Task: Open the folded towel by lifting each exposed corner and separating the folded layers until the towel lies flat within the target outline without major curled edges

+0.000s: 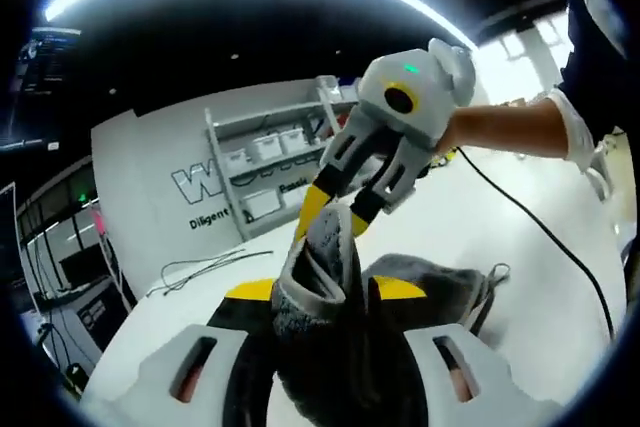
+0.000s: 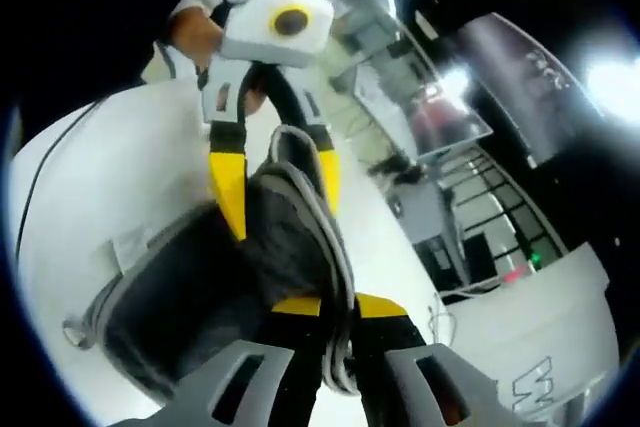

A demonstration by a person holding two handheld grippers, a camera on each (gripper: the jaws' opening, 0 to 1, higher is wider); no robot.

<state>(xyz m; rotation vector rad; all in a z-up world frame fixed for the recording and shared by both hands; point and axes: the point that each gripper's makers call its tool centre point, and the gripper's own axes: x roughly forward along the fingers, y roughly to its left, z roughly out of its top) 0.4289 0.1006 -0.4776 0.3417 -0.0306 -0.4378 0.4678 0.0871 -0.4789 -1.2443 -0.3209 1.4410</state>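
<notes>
A grey towel (image 1: 432, 283) hangs bunched above the white table (image 1: 530, 337), held between both grippers. My left gripper (image 1: 324, 289) has its yellow-tipped jaws closed on a thick fold at the bottom of the left gripper view. Above it, my right gripper (image 1: 338, 215) pinches the towel's raised top edge. In the right gripper view, my right gripper (image 2: 338, 305) is shut on a thin hemmed edge of the towel (image 2: 190, 287). The left gripper (image 2: 278, 182) clamps the fold further up, and the rest of the cloth sags to the table (image 2: 80, 197).
A person's hand (image 1: 500, 127) holds the right gripper, and a black cable (image 1: 545, 232) trails from it over the table. Loose thin cables (image 1: 200, 269) lie at the table's far left. A shelf with white boxes (image 1: 268, 152) stands against a wall behind.
</notes>
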